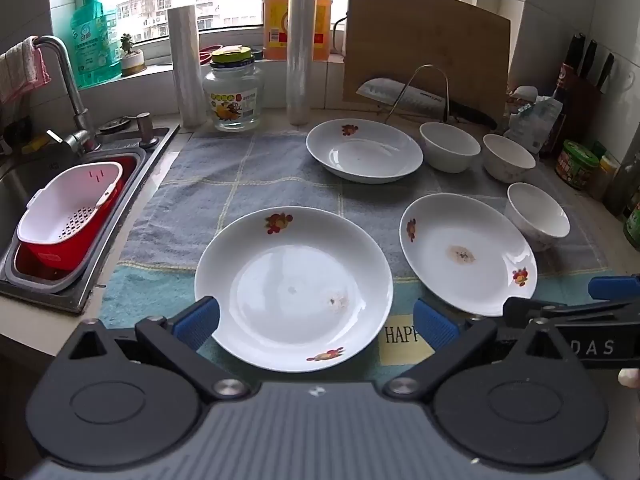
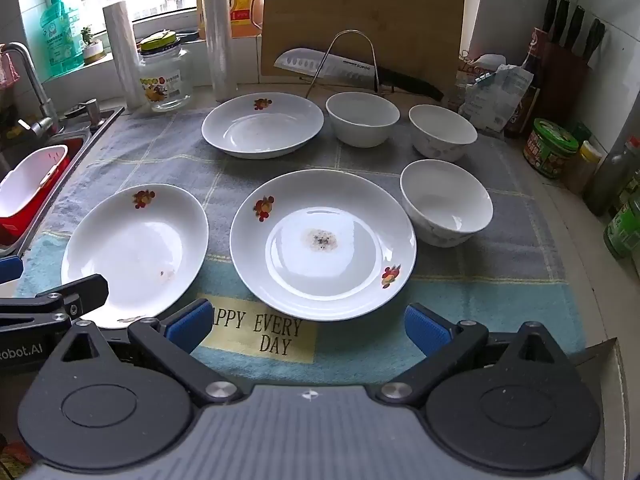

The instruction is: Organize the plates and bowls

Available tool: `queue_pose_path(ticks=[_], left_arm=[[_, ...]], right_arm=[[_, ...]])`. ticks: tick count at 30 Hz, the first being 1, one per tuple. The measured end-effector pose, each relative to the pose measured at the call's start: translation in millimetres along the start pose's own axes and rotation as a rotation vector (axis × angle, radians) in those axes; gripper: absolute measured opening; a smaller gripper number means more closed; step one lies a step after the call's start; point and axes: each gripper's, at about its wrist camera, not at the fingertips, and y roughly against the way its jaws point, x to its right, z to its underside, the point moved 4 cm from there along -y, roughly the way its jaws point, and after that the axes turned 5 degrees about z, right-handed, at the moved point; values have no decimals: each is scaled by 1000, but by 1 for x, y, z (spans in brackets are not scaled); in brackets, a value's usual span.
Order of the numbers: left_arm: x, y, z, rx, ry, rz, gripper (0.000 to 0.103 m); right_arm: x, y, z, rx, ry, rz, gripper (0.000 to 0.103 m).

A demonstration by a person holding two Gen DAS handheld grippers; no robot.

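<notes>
Three plates (image 2: 323,244) and three bowls (image 2: 447,203) sit apart on the checked cloth (image 2: 160,152), bowls at right. Left gripper (image 1: 316,322) spread wide near the front-left plate (image 1: 294,288), right gripper (image 2: 308,322) spread, empty

Both cameras sit low and close, looking across the blue checked cloth (image 1: 256,184) toward the window; both see the same white flowered plates (image 2: 322,244)
</notes>
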Motion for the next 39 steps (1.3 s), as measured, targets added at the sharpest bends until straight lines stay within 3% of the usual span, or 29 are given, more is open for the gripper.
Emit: queue_pose_path(ticks=[39], left_arm=[[5, 1, -4, 2, 2, 9, 102]], right_arm=[[5, 4, -4, -5, 1, 16, 103]])
